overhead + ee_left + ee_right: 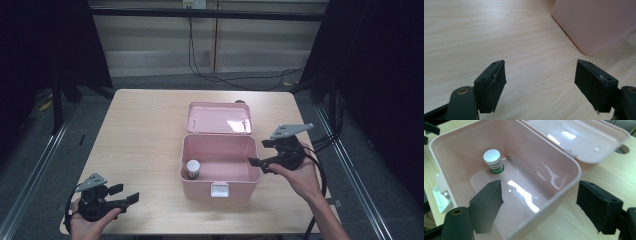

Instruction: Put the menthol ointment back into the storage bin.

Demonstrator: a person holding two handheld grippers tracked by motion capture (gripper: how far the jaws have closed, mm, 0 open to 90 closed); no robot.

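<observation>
While the light wooden table (145, 150) carried the open pink plastic storage box (218, 189) at its centre, the box's hinged pink lid (219, 118) lay folded back on the far side and its white front latch (219, 189) faced the near edge. Inside the box, a small white-capped round bottle with a green label (493, 161) stood upright in the near-left corner, close to the walls.

The right gripper (259, 153) hung at the box's right rim with its jaws apart and nothing between them. One jaw was over the interior and the other outside the wall. The left gripper (127, 193) rested at the table's near-left corner, well apart from the box, jaws likewise spread and empty.

Judged from this layout, the step in hand was a reach for the bottle. A sound approach would bring both right jaws inside the rim, descend from above to clear the nearby walls, and straddle the bottle below its cap before closing.
</observation>
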